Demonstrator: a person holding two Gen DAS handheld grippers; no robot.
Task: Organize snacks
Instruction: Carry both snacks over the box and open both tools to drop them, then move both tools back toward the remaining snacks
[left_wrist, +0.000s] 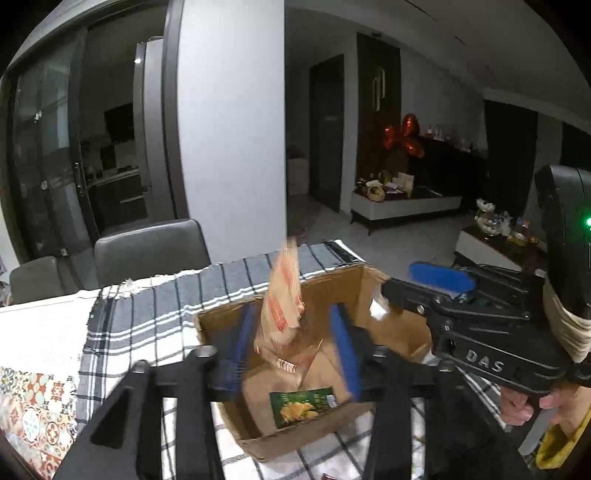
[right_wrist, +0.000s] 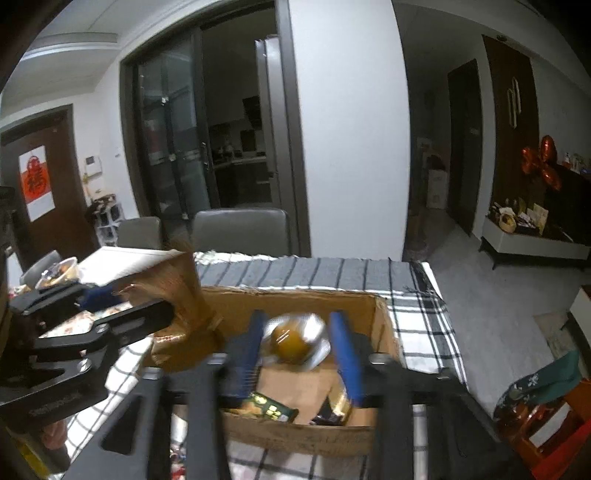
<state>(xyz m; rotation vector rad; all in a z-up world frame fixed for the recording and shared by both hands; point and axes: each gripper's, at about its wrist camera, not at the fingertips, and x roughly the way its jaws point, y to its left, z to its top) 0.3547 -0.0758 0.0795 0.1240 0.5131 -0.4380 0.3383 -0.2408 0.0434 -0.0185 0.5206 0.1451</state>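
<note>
An open cardboard box (left_wrist: 399, 325) stands on a checked cloth; it also shows in the right wrist view (right_wrist: 295, 437). My left gripper (left_wrist: 295, 350) is open over the box, and a tan snack packet with red print (left_wrist: 282, 306) hangs blurred between its blue fingers, touching neither. My right gripper (right_wrist: 297, 349) is open over the box too, and a clear-wrapped round yellow snack (right_wrist: 293, 341) sits blurred between its fingers. A green snack packet (left_wrist: 301, 406) lies on the box floor. The right gripper also shows in the left wrist view (left_wrist: 436, 291).
The checked cloth (left_wrist: 147, 314) covers a table with a patterned mat (left_wrist: 33, 413) at left. Grey chairs (left_wrist: 151, 247) stand behind the table. The left gripper's body (right_wrist: 92, 332) is at the box's left side. A bowl (right_wrist: 59, 271) is far left.
</note>
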